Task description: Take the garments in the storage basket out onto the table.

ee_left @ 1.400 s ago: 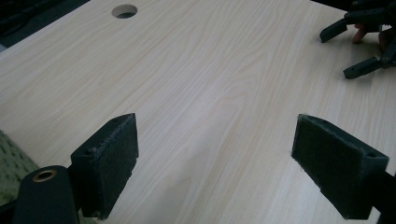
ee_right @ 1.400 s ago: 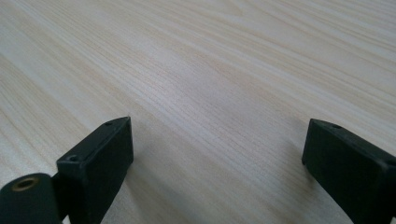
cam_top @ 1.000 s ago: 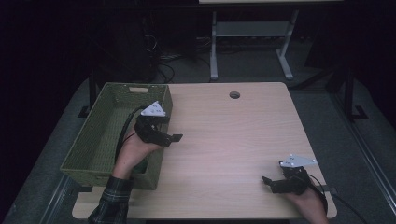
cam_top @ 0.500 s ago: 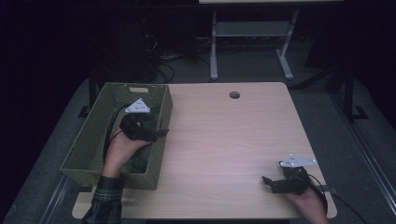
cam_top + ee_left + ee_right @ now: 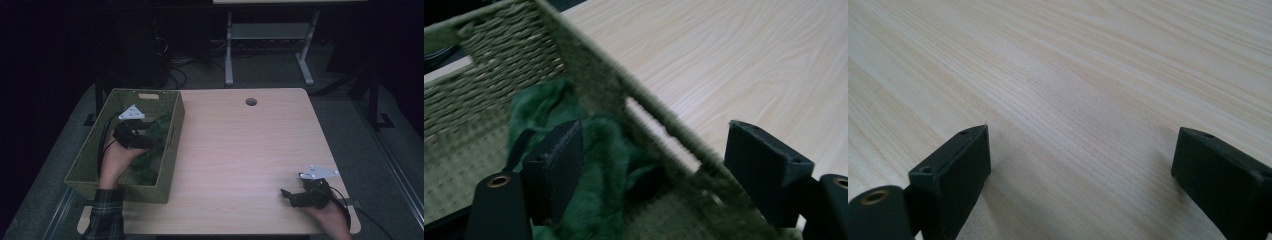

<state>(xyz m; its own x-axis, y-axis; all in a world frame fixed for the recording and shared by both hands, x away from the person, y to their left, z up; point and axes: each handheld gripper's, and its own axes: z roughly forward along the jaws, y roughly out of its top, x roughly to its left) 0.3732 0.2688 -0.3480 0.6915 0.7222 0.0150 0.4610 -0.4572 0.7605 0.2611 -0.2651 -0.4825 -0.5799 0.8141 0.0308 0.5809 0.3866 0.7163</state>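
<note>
left gripper (image 5: 150, 131) over the green woven basket (image 5: 172, 145), jaws spread wide but just been narrowing a bit, nothing pinched; basket's right wall runs between the two jaws in the left gripper view, dark green fuzzy cloth (image 5: 594, 165) just below and ahead of the left-hand jaw, inside the basket, not touched; right gripper (image 5: 286, 194) low over bare wooden table (image 5: 250, 150), jaws spread, nothing between them, well apart from basket
</note>
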